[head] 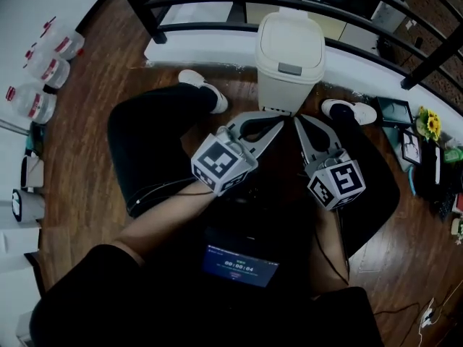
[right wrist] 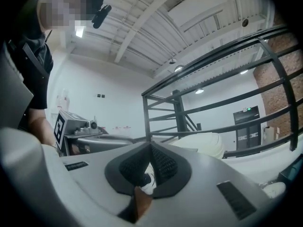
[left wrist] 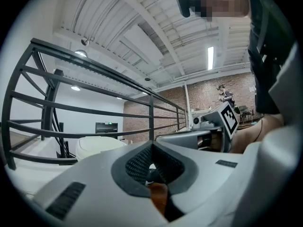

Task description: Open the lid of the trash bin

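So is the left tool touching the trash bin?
Apart. In the left gripper view the left tool ends short of the trash bin, which stands farther back.

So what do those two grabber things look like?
Both are light grey plastic with long curved jaws. The left gripper and the right gripper each carry a white cube printed with black square markers. The pads inside are dark and textured. The person's sleeve is black.

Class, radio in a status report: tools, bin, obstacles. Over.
Left tool shut, empty. Right tool shut, empty. Bin ahead, lid down. Nothing between tools and bin.
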`<state>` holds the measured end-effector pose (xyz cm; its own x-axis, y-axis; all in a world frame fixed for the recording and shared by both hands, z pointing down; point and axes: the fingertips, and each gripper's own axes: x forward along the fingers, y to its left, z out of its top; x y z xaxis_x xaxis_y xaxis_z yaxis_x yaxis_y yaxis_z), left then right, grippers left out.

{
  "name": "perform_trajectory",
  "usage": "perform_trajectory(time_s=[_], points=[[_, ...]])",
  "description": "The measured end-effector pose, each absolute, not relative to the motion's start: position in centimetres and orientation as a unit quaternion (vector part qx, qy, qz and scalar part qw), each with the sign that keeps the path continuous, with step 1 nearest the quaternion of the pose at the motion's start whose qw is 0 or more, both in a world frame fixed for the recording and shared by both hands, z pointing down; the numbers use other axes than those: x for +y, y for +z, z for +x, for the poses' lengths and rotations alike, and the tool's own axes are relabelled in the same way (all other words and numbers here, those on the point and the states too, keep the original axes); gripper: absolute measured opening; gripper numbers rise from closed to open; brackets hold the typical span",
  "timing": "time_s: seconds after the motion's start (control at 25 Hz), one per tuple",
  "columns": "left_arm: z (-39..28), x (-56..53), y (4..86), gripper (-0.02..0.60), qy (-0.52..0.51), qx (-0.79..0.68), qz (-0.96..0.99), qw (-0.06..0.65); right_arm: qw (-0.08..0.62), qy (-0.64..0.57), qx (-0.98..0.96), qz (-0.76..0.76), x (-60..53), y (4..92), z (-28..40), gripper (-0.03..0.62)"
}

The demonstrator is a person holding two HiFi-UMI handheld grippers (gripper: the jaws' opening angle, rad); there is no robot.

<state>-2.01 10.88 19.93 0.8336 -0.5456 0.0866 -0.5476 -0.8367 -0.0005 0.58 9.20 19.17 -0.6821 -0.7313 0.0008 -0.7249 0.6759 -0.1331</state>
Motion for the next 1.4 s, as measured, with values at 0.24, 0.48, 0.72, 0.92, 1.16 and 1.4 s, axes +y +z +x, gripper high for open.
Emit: perform_trajectory(time_s=[0.24, 0.48, 0.72, 0.92, 1.16, 1.4], points=[[-3.5, 4.8, 21.3, 0.035, 0.04, -0.272, 0.961, 0.035, 0.01, -0.066, 0.907, -0.416, 3.6, 20.2, -0.7, 0.021], [-3.5, -0.5, 23.9, 0.035, 0.048, -0.254, 0.961, 0.092, -0.01, -0.079, 0.894, -0.44, -1.1, 21.8, -0.5, 0.021], [-2.6, -3.0, 27.7, 0.037, 0.069, -0.236, 0.963, 0.111, -0.038, -0.116, 0.88, -0.458, -3.9, 26.0, 0.5, 0.021], [-2.4, -4.9, 30.0, 0.035, 0.072, -0.247, 0.958, 0.124, -0.038, -0.133, 0.875, -0.464, -5.7, 27.2, 0.6, 0.021], [-2.3, -6.7, 32.2, 0.035, 0.057, -0.269, 0.952, 0.133, -0.064, -0.142, 0.872, -0.465, -6.2, 29.4, 1.1, 0.021], [-1.3, -8.0, 35.1, 0.035, 0.07, -0.259, 0.957, 0.109, -0.097, -0.163, 0.872, -0.45, -7.9, 31.8, 0.8, 0.021]])
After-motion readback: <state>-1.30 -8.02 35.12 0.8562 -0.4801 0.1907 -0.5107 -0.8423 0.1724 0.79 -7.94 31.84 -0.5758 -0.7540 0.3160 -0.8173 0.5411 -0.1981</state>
